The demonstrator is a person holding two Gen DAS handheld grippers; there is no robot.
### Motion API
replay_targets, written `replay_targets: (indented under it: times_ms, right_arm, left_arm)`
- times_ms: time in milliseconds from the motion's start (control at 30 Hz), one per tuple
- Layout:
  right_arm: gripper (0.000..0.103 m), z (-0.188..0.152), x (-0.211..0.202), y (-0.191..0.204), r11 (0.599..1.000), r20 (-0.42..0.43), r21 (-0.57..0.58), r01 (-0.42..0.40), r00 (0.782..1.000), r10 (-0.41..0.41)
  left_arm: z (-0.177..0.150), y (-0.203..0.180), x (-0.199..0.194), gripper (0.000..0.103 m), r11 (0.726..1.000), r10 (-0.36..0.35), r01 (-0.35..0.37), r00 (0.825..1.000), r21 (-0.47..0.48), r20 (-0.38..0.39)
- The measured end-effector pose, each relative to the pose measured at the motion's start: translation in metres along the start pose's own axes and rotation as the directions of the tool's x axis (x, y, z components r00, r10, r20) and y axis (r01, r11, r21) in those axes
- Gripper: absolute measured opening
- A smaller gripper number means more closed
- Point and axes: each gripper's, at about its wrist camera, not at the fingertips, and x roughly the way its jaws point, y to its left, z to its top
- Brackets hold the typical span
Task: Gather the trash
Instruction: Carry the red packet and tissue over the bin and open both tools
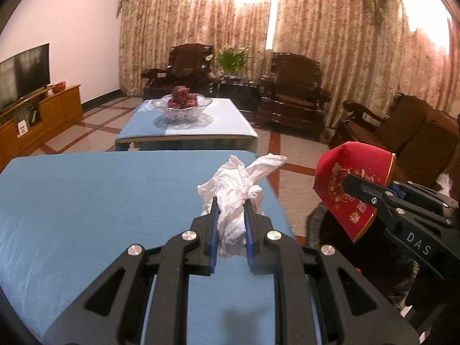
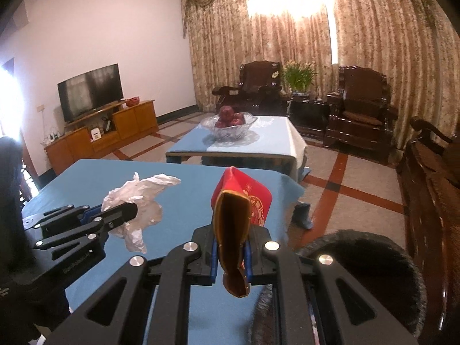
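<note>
My left gripper [image 1: 231, 205] is shut on a crumpled white tissue [image 1: 238, 184] and holds it above the near blue table [image 1: 86, 201], by its right edge. It also shows in the right wrist view [image 2: 135, 201], lifted off the table. My right gripper [image 2: 231, 230] is shut on a red paper packet with gold edging [image 2: 240, 201], held just past the table's right edge. The packet shows in the left wrist view [image 1: 348, 184] to the right of the table. A dark round bin [image 2: 359, 261] sits low below my right gripper.
A second blue table [image 1: 201, 126] stands beyond, with a glass bowl of red fruit [image 1: 182, 106]. Dark wooden armchairs [image 1: 290, 86] line the back and right. A TV on a wooden cabinet [image 2: 95, 126] stands at the left wall. Tiled floor [image 2: 345, 184] lies between.
</note>
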Motion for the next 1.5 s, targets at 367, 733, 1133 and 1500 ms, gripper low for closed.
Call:
replay_targets:
  times_ms: [367,733,1133,1500]
  right_arm:
    - [0.014,-0.016,-0.05,-0.047,0.994,0.019,0.039,0.103,0.994,-0.104]
    - [0.014,-0.035,-0.075,-0.103,0.973,-0.005,0.082,0.218,0.976,-0.218]
    - [0.014,-0.062,-0.064,-0.17,0.945,-0.079,0.124,0.302,0.953,-0.293]
    - [0.025,-0.087,-0.027,-0.215,0.936,-0.158,0.145,0.32,0.942,-0.297]
  left_arm:
    - [-0.009,-0.066,-0.016,0.014,0.991,-0.111,0.11,0.994,0.076,0.002]
    - [-0.018,-0.126,0.002,0.014,0.966,-0.214,0.216,0.976,0.141,-0.028]
    - [-0.03,-0.184,0.05,0.014,0.934,-0.297,0.309,0.95,0.178,-0.095]
    - [-0.045,-0.214,0.099,0.018,0.92,-0.307,0.338,0.936,0.2,-0.172]
